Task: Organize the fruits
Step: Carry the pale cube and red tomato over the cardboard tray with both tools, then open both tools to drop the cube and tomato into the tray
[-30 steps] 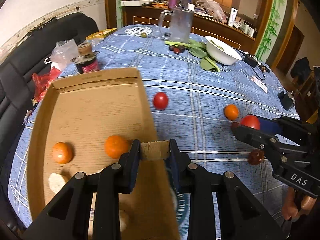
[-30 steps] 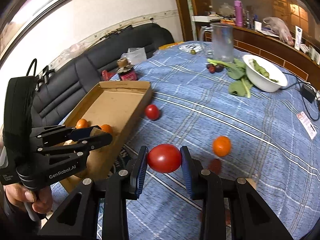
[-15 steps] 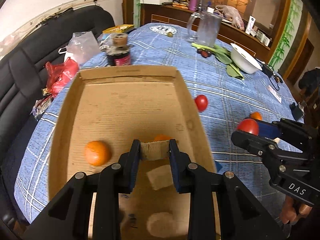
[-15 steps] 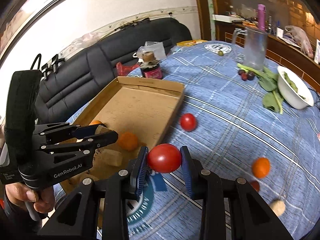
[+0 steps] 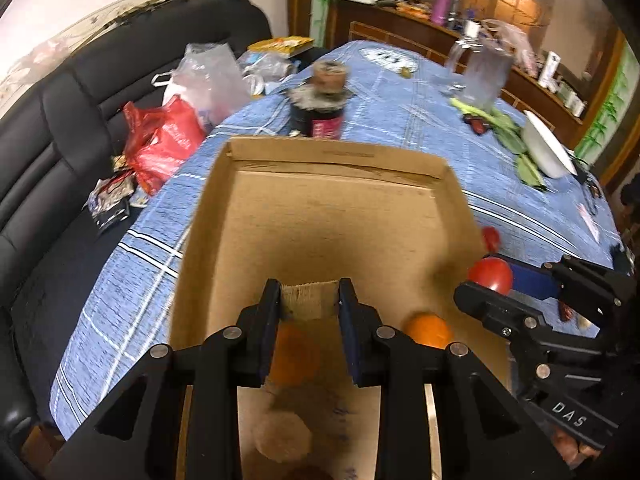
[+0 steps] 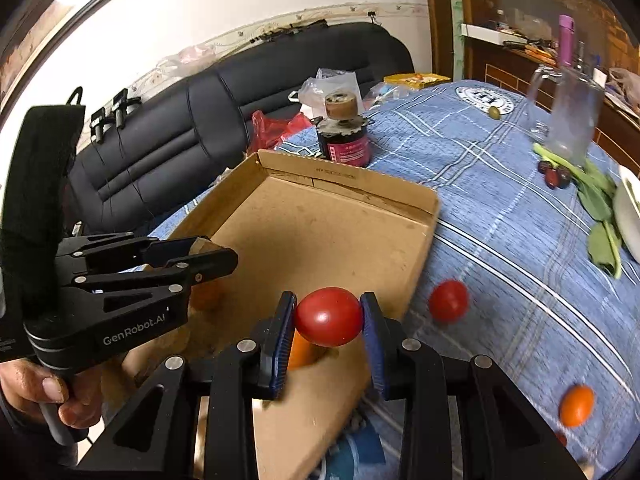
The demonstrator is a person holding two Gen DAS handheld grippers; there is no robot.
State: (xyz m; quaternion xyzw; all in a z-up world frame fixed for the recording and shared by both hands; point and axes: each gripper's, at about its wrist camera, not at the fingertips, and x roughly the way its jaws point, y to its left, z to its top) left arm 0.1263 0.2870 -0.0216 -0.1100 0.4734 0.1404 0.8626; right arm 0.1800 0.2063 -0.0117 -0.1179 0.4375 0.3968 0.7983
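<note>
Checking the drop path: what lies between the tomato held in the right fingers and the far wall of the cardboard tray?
Only bare tray floor. The right wrist view shows nothing between the held tomato and the cardboard tray's far wall.

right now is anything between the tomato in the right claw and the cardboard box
Nothing visible blocks it. The tomato in the right claw hangs over the box's near corner; an orange lies right below, the floor beyond is bare.

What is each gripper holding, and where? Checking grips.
Right gripper: red tomato, pinched at its sides. Left gripper: tan block, clamped on opposite faces.
</note>
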